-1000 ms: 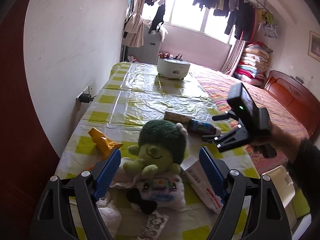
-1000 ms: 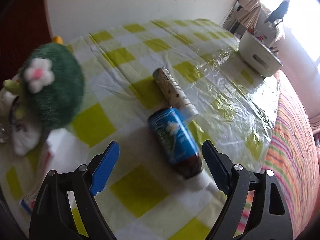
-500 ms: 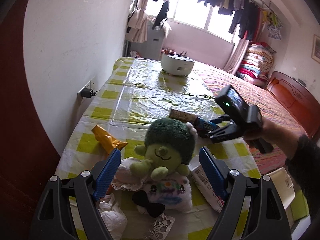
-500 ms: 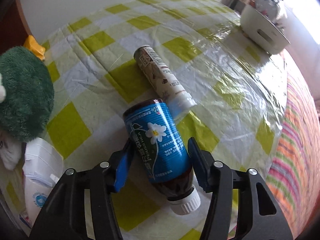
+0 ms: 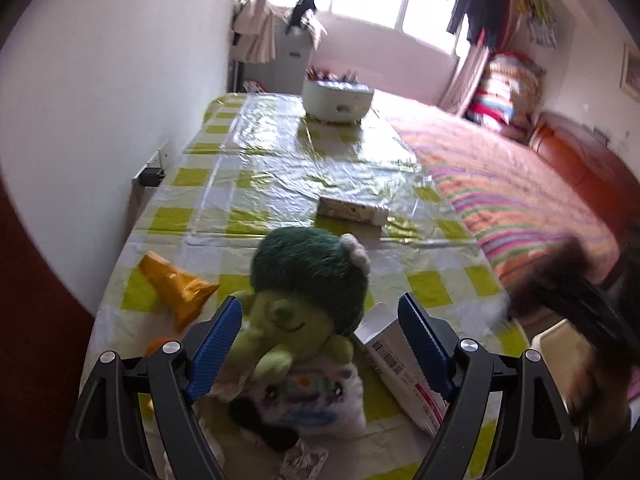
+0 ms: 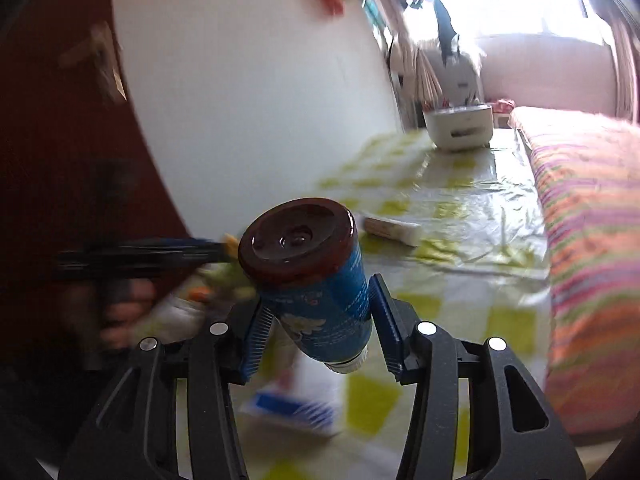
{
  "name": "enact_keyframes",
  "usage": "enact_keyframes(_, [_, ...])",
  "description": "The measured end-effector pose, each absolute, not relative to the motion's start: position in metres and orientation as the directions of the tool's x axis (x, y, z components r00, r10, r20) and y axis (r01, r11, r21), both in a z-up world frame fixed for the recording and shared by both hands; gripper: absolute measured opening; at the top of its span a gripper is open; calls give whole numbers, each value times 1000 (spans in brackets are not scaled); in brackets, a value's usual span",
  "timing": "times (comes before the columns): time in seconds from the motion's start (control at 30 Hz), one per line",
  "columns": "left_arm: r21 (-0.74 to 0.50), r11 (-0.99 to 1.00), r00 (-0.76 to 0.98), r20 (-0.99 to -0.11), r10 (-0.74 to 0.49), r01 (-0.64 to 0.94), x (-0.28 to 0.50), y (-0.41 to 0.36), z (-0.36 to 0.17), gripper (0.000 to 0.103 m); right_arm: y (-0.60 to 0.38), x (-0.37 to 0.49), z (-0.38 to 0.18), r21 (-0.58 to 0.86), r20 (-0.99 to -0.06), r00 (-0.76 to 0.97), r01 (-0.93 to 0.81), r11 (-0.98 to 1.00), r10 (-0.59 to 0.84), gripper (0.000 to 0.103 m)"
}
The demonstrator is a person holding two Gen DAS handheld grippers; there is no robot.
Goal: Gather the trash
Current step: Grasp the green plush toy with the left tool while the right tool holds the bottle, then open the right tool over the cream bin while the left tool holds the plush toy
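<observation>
Bottle (image 6: 320, 292) clamped btwn right gripper (image 6: 320, 344) fingers, just closed; left gripper (image 5: 320, 344) fingers open.

We see a green plush doll (image 5: 308, 280) lying on the checkered tablecloth (image 5: 256, 184), a white appliance (image 5: 338, 100) at the table's far end, and a striped bed (image 5: 520, 184) alongside.
</observation>
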State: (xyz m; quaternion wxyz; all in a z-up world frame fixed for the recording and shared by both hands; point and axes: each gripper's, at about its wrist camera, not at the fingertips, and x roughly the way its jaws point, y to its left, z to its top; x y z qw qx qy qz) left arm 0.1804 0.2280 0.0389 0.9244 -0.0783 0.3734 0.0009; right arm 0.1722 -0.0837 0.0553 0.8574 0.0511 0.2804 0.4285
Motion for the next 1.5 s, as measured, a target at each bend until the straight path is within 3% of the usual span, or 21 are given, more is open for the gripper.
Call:
enact_keyframes(0.07, [-99,994,702,-712,-34,-52,195,221,37,78,-100,154,53,392,-385,474,-692,606,792,47])
enact_keyframes(0.2, [-18,1000,652,-758,0,-20,225,208,24,78,-112,141,55,373,-370,501,-691,619,782,47])
enact_keyframes(0.4, [95,992,662,-740,122,-76,240,207,9,78,-114,149,42,427,-358,486,-674,602,797,47])
enact_keyframes(0.6, [94,986,648,-745,162,-138,247,229,0,78,-109,153,35,453,-351,473,-670,588,808,47])
enact_keyframes(0.77, [45,991,654,-748,117,-125,243,236,0,79,-105,149,36,463,-335,465,-677,573,820,47])
enact_keyframes(0.93, [48,989,671,-730,129,-138,239,234,0,67,-104,149,34,470,-333,464,-673,571,821,47])
enact_keyframes(1.13, [-37,989,699,-711,76,-145,230,238,5,57,-113,152,32,483,-324,488,-651,586,810,47])
enact_keyframes(1.5, [-92,991,781,-625,18,-96,202,212,39,57,-136,147,39,466,-302,568,-612,639,765,47])
